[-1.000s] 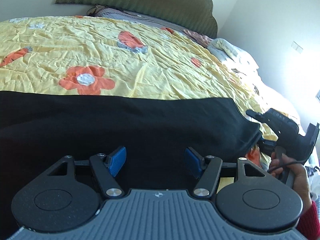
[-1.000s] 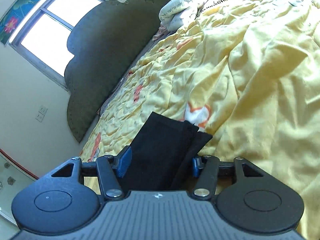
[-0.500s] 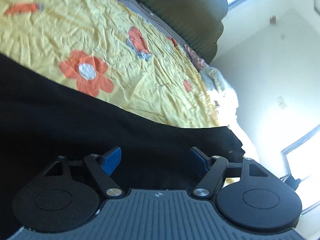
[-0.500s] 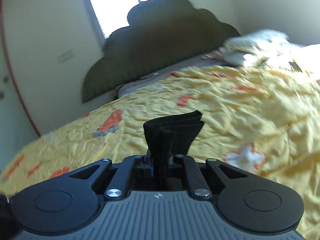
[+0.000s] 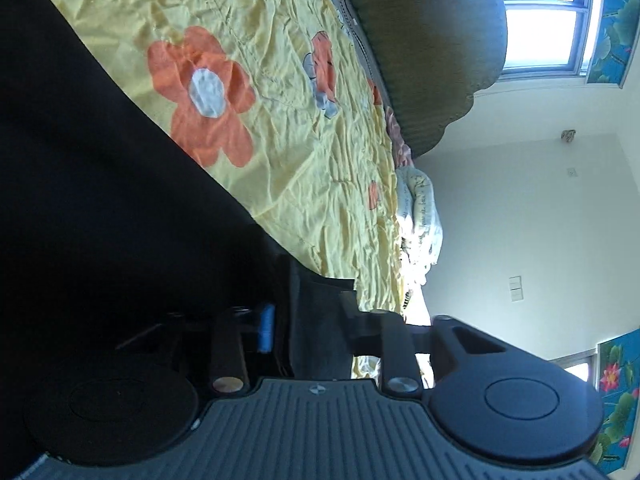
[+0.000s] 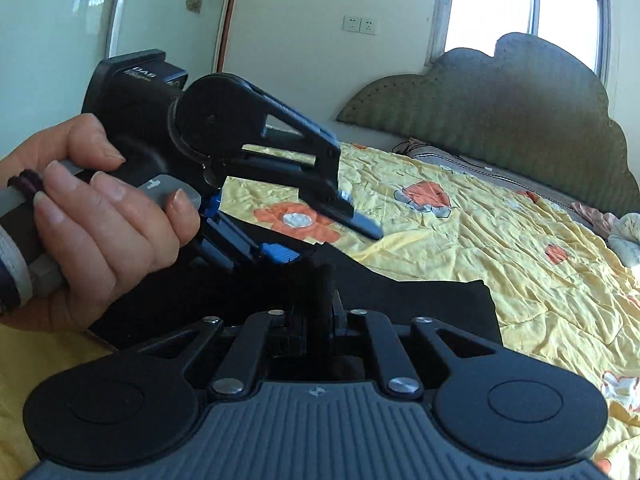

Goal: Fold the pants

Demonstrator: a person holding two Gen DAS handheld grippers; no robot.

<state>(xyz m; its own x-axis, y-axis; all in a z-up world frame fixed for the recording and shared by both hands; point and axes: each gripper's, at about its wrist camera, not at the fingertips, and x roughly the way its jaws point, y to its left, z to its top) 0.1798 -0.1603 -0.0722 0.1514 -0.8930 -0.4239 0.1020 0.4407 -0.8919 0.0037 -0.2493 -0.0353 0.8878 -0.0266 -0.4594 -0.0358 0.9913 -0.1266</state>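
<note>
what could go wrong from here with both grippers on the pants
1. The right gripper pinches only a thin bunch of the black pants; the bunch may slip out as it lifts.
2. The left gripper looks partly open around the cloth, one finger above it, so its corner may not be caught.
3. The two grippers sit close together, so they may collide or pull the fold askew over the yellow bedspread.

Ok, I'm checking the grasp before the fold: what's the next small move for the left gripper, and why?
Probably close the left gripper on the pants. The right gripper is already shut on a bunched fold, while the left jaws stand apart with black fabric between them, so lifting now would likely leave that side on the bedspread.
</note>
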